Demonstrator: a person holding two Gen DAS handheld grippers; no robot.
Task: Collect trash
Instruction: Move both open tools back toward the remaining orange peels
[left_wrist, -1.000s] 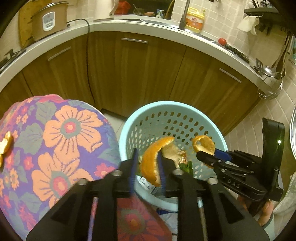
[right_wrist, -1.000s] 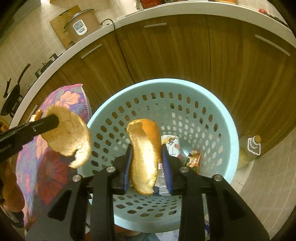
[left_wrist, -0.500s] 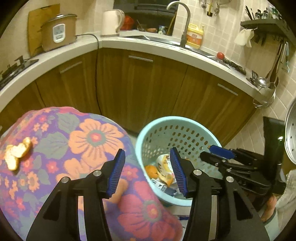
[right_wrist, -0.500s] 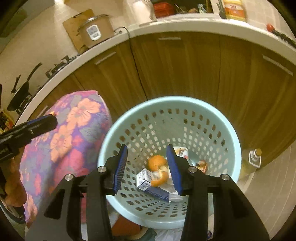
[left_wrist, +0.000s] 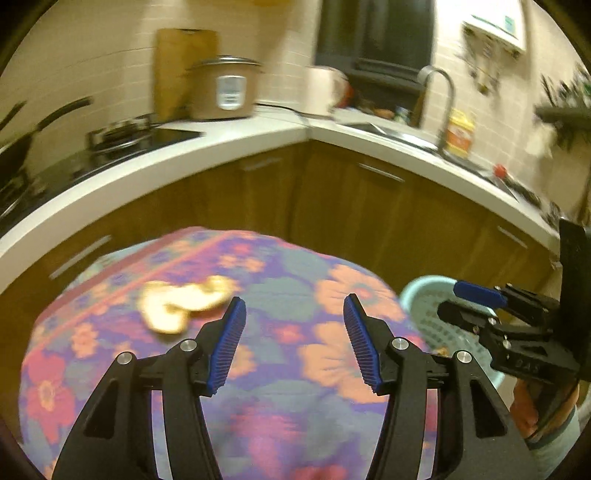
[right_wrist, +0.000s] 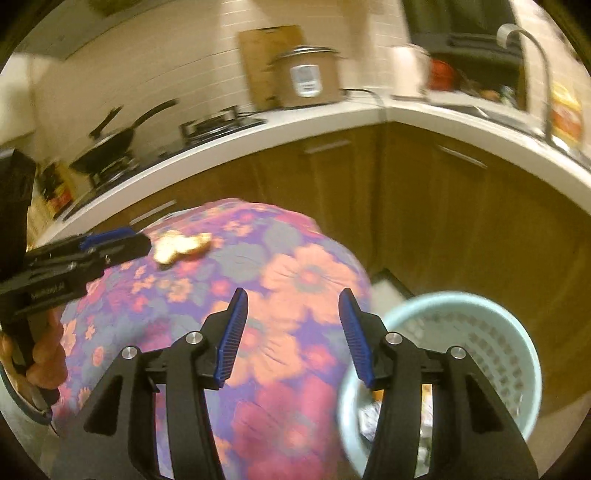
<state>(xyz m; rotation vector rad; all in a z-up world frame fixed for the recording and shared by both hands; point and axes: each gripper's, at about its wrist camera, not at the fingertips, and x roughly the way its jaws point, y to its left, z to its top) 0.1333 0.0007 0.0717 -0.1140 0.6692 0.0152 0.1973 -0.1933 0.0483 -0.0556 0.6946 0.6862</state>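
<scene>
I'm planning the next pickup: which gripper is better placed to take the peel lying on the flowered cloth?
Probably the left gripper: its opening, empty jaws face the peel just ahead, and the right wrist view shows its tips beside it. The right gripper stands nearer the basket.

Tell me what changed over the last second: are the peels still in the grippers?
No. Both grippers let their orange peels go into the blue basket; the left gripper and right gripper are now empty, jaws opening, and have swung from the basket toward the floral tablecloth. One peel stays on the cloth, and the basket stays beside the table.
</scene>
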